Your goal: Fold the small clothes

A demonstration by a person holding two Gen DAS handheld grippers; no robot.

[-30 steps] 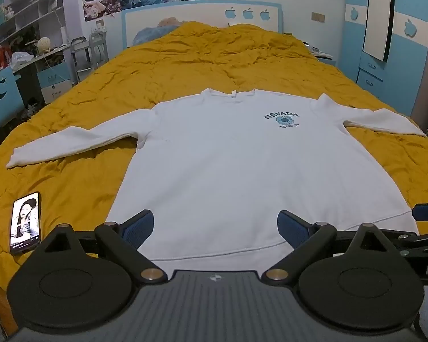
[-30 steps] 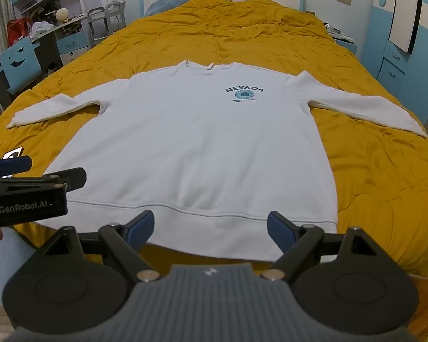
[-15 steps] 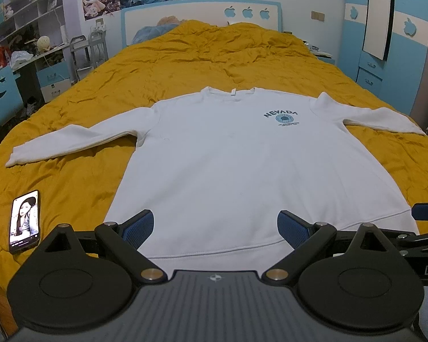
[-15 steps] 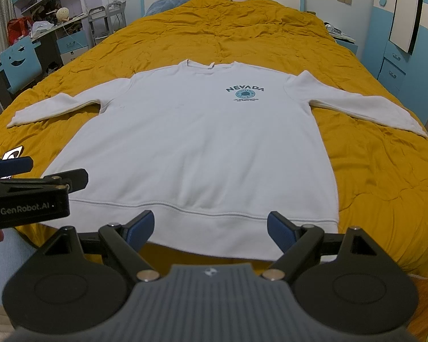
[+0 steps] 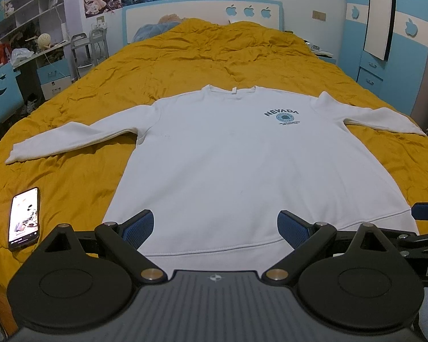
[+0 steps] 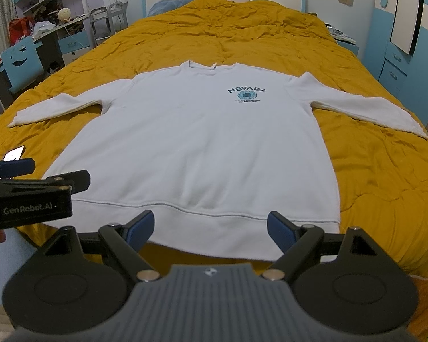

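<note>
A white long-sleeved sweatshirt [image 5: 242, 156] [image 6: 202, 142] with a blue NEVADA print lies flat, front up, on the mustard bedspread [image 5: 214, 57], both sleeves spread out sideways. Its hem faces me at the foot of the bed. My left gripper [image 5: 215, 225] hovers open just above the hem, nothing between its blue pads. My right gripper [image 6: 211, 229] is open too, over the hem's middle, holding nothing. The left gripper [image 6: 28, 188] also shows at the left edge of the right wrist view.
A lit phone [image 5: 24, 218] lies on the bedspread left of the hem. A desk and shelves [image 5: 20, 57] stand to the left of the bed, a blue wardrobe [image 5: 399, 42] to the right, the headboard [image 5: 202, 14] at the far end.
Both views have shifted only slightly; the sweatshirt lies as before and both grippers remain open. The phone's screen shows a different picture.
</note>
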